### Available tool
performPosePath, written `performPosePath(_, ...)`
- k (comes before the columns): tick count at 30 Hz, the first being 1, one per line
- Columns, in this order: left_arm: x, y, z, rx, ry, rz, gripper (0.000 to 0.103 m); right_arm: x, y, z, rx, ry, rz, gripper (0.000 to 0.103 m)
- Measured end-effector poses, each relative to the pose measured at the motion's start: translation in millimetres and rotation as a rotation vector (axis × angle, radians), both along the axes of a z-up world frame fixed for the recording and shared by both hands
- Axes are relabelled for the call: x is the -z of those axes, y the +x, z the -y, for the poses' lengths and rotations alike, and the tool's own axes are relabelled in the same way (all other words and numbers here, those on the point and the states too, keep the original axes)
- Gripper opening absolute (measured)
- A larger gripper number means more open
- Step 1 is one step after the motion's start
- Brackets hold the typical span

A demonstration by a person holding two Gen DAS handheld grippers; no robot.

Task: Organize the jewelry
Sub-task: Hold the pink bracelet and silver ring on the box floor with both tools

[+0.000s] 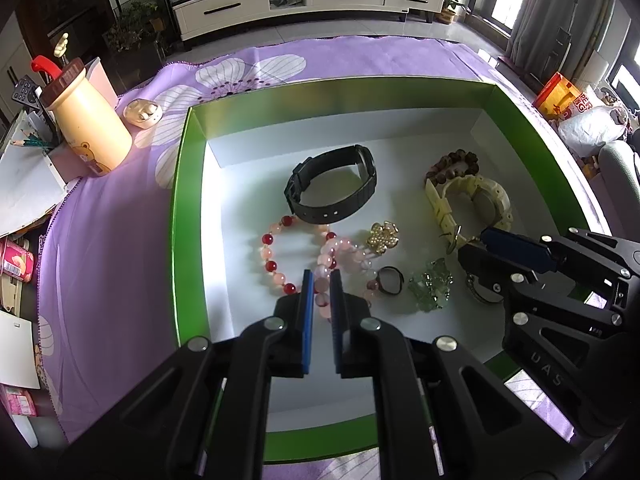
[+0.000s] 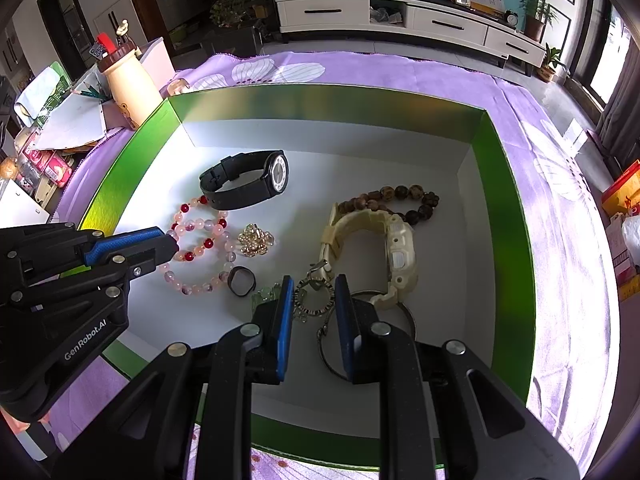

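A green box [image 1: 182, 184] [image 2: 508, 216] with a white floor holds the jewelry. In it lie a black watch [image 1: 332, 188] [image 2: 244, 180], a red-and-pink bead bracelet [image 1: 276, 258] [image 2: 196, 232], a pale pink bead bracelet [image 1: 344, 258] [image 2: 192, 284], a gold flower brooch [image 1: 383, 237] [image 2: 255, 240], a dark ring [image 1: 390, 280] [image 2: 241, 281], a green crystal piece [image 1: 432, 286], a cream watch [image 1: 472, 204] [image 2: 384, 244], a brown bead bracelet [image 1: 454, 166] [image 2: 396, 198] and a metal chain bracelet [image 2: 316, 298]. My left gripper [image 1: 322, 284] is narrowly open around the pale pink bracelet's beads. My right gripper [image 2: 314, 300] is open around the chain bracelet.
The box sits on a purple flowered cloth [image 1: 120, 248]. A cream bear bottle [image 1: 86, 124] [image 2: 130, 82], an earbud case [image 1: 143, 111], pencils and papers stand at the left. Snack packs lie at the far left edge. A red box and bags are at the right.
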State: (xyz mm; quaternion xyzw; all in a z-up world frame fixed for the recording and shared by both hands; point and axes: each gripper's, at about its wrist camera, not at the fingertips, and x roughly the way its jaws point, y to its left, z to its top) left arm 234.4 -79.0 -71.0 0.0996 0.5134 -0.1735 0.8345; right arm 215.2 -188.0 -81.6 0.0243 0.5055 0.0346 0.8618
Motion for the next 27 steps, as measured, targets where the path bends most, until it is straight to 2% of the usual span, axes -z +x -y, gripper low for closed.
performPosePath(27, -2.9, -3.7, 0.2, 0.001, 0.003, -0.003, 0.008, 0.3, -3.0, 0.9, 0.004, 0.0, -0.007, 0.02)
